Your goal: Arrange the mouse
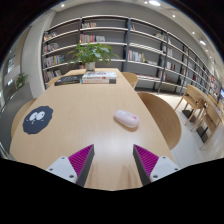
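A white and pale pink mouse point(126, 118) lies on the light wooden table point(90, 125), ahead of my fingers and to the right. A dark round mouse pad point(38, 120) with a white pattern lies on the table to the left. My gripper point(112, 160) is open and empty, its purple pads point(81, 160) spread wide above the near part of the table. Nothing is between the fingers.
A potted plant point(91, 54) and a stack of books point(98, 76) stand at the table's far end. Wooden chairs point(163, 116) line the right side. Bookshelves point(140, 45) fill the back wall.
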Motion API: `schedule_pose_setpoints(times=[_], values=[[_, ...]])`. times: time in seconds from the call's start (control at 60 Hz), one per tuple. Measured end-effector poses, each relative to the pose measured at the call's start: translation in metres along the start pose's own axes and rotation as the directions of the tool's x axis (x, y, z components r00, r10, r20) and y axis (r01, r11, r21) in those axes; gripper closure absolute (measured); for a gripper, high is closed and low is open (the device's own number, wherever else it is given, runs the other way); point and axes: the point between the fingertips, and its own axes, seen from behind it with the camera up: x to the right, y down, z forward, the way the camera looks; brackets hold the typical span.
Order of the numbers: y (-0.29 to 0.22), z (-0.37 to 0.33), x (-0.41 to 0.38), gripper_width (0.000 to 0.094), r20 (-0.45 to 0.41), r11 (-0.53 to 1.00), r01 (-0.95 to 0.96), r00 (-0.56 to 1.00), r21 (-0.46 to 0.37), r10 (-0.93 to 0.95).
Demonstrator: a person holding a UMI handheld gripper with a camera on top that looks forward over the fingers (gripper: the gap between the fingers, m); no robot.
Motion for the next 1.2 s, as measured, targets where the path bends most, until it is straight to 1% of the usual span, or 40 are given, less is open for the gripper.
schedule_pose_setpoints(times=[0.017, 0.033, 0.067, 0.083, 0.2, 0.333, 0.45, 0.6, 0.633, 0.667, 0.733, 0.783, 0.833, 0.883, 0.933, 0.983, 1.0, 1.033, 1.083, 1.117, 1.2], values=[[-0.001, 0.007, 0.005, 0.0155, -0.002, 1.000, 0.002, 1.000, -0.003, -0.002], [-0.021, -0.006, -0.001, 0.0156, -0.007, 1.000, 0.002, 1.000, -0.018, -0.002], [-0.020, 0.010, 0.020, 0.0155, -0.009, 1.000, 0.007, 1.000, -0.017, -0.007], [-0.011, 0.026, 0.022, 0.0156, -0.013, 1.000, 0.009, 1.000, -0.011, -0.009], [-0.028, 0.067, 0.050, 0.0156, -0.021, 1.000, 0.020, 1.000, -0.024, -0.021], [-0.040, 0.107, 0.061, 0.0156, 0.005, 0.999, 0.011, 1.000, -0.047, -0.010], [-0.061, 0.130, 0.064, 0.0155, 0.046, 0.999, 0.033, 0.998, -0.029, -0.032], [-0.078, 0.154, 0.070, 0.0168, 0.058, 0.999, 0.010, 0.998, -0.037, -0.008], [-0.080, 0.157, 0.071, 0.0184, 0.058, 0.999, -0.003, 0.998, -0.041, 0.005], [-0.081, 0.159, 0.070, 0.0224, 0.064, 0.999, -0.014, 0.998, -0.045, 0.017], [-0.082, 0.163, 0.066, 0.0334, 0.069, 0.999, -0.017, 0.997, -0.048, 0.020], [-0.082, 0.163, 0.061, 0.0456, 0.082, 0.999, -0.004, 0.997, -0.047, 0.008], [-0.082, 0.163, 0.061, 0.0459, 0.076, 0.999, 0.000, 0.997, -0.052, 0.004], [-0.081, 0.163, 0.060, 0.0487, 0.073, 0.998, -0.006, 0.997, -0.065, 0.011], [-0.080, 0.164, 0.060, 0.0508, 0.072, 0.996, -0.005, 0.997, -0.094, 0.012], [-0.080, 0.164, 0.061, 0.0555, 0.068, 0.993, -0.005, 0.998, -0.122, 0.013], [-0.080, 0.164, 0.061, 0.0554, 0.067, 0.992, -0.007, 0.998, -0.129, 0.016], [-0.082, 0.164, 0.061, 0.0599, 0.059, 0.989, -0.018, 0.998, -0.145, 0.027], [-0.083, 0.159, 0.059, 0.0600, 0.038, 0.984, -0.030, 0.999, -0.176, 0.037], [-0.095, 0.153, 0.053, 0.0600, 0.034, 0.985, -0.028, 0.999, -0.168, 0.035], [-0.153, 0.137, 0.024, 0.0599, 0.024, 0.996, -0.024, 0.999, -0.086, 0.026]])
